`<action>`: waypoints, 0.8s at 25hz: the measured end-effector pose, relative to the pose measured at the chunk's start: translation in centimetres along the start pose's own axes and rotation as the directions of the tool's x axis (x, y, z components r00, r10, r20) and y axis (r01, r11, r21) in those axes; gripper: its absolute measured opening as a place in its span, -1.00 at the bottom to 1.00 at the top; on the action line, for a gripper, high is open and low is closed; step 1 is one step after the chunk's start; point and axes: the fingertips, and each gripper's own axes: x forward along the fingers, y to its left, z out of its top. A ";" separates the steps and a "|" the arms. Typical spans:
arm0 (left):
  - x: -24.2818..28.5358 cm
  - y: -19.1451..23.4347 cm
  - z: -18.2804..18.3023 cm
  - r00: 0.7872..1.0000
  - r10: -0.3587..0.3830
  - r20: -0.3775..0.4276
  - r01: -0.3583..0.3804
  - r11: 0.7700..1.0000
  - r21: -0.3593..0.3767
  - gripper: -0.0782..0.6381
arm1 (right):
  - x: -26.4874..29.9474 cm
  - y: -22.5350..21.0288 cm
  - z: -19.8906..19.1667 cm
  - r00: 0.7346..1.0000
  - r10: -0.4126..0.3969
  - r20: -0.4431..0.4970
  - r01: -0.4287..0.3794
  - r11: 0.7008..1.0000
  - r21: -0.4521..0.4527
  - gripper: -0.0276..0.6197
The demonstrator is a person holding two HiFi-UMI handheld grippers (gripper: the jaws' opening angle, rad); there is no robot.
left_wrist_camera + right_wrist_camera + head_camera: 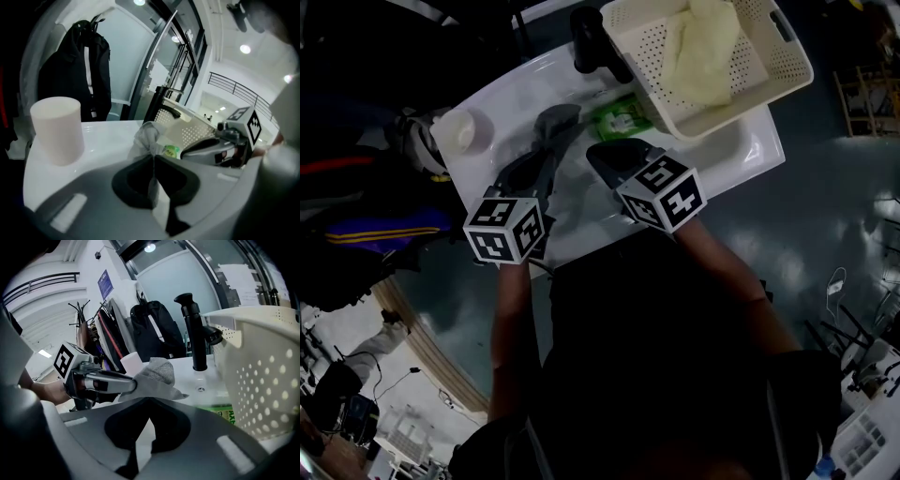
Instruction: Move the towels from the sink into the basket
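In the head view a grey towel [559, 122] hangs above the white sink [741, 155], with my left gripper [542, 155] shut on it. The left gripper view shows its jaws [153, 157] pinching the bunched grey towel [146, 136]. My right gripper [602, 157] is just to the right of it, jaws together with nothing between them [149, 401]. From the right gripper view the grey towel [158, 377] dangles from the left gripper [129, 386]. The cream perforated basket [787, 52] rests on the sink's far right corner with a pale yellow towel [703, 47] in it.
A black faucet [592, 42] stands at the back of the sink next to the basket. A white cup [467, 131] sits on the sink's left rim. A green packet [622, 117] lies in the basin. Dark coats [89, 70] hang behind the sink.
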 end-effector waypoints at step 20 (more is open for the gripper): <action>-3.2 -7.4 7.2 0.980 -0.135 0.143 0.114 0.982 0.149 -0.73 | -8.2 0.9 6.6 0.981 -0.013 0.196 0.015 1.000 -0.012 -0.91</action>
